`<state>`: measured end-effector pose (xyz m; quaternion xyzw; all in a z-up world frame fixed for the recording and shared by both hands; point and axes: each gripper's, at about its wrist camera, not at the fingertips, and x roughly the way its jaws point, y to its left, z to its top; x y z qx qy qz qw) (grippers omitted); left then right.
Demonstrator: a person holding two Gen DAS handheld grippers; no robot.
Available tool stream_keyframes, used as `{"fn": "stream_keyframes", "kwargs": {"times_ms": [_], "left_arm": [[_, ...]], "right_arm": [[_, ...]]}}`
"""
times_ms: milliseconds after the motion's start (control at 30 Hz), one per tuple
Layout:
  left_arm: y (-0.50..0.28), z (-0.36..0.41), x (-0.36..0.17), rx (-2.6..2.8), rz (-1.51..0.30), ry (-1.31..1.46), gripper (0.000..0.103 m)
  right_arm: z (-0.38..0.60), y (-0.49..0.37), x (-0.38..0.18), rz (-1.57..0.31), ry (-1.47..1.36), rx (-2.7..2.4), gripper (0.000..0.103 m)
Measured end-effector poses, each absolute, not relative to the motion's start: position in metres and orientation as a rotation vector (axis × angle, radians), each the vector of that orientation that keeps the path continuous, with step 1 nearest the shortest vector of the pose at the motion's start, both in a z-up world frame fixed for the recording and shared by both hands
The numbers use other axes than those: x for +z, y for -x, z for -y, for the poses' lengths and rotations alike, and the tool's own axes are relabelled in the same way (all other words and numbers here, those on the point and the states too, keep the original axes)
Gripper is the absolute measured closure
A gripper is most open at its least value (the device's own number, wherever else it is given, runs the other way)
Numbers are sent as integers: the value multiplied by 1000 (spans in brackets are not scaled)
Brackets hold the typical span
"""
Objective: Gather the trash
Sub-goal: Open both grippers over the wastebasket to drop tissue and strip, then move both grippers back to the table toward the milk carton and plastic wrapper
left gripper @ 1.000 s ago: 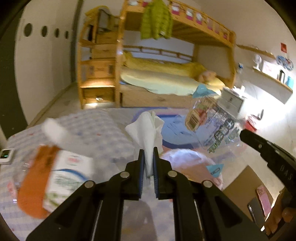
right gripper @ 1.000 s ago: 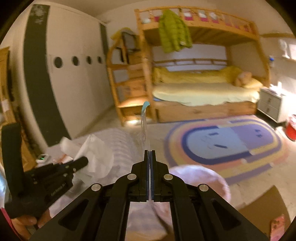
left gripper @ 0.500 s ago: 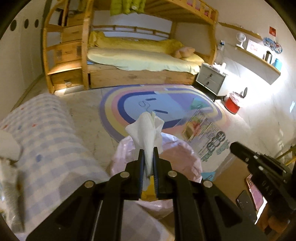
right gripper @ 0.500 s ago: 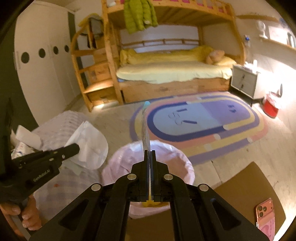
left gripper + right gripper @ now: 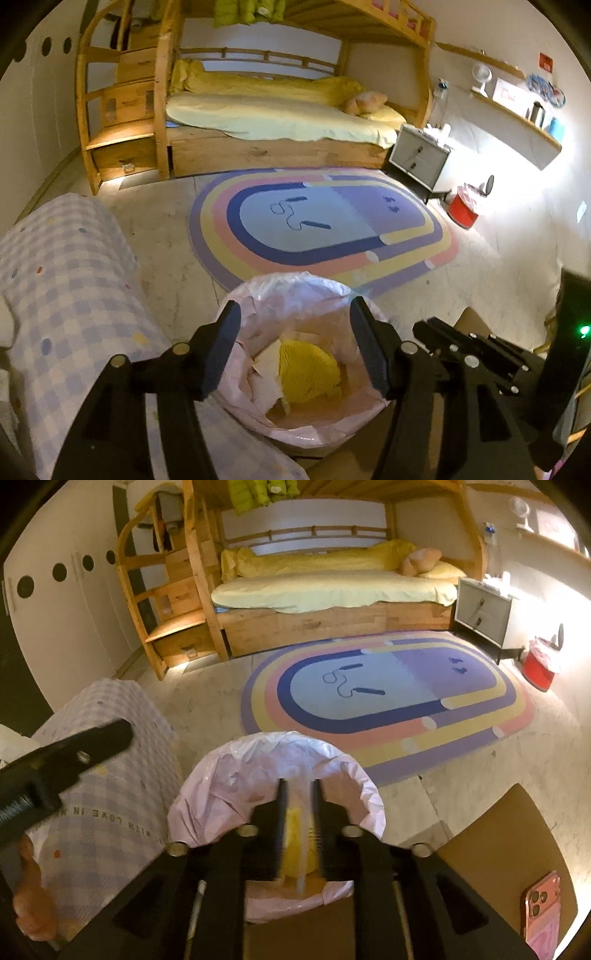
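Left wrist view: the left hand-held gripper (image 5: 295,334) is hanging over the bin (image 5: 295,369) lined with a pink bag, its jaws opening wide with nothing between them; crumpled paper (image 5: 266,363) and a yellow scrap (image 5: 308,371) are lying directly below, light, soft and likely easiest to pinch at a raised fold.

Right wrist view: the right hand-held gripper (image 5: 298,794) is opening over the same bin (image 5: 229,775), a thin clear wrapper (image 5: 301,834), blurred, showing between its jaws; it looks flimsy and slippery, best gripped at an edge.
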<state>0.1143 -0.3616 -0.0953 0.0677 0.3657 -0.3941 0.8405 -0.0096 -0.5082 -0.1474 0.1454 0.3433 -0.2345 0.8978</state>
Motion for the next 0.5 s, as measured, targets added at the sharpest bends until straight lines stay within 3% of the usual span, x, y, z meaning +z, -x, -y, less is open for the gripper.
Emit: {"fn": "stream_keyframes", "kwargs": {"times_ms": [500], "left_arm": [[-72, 245, -40, -675, -624, -90, 43]], "right_arm": [[435, 34, -77, -604, -285, -355, 77]]}}
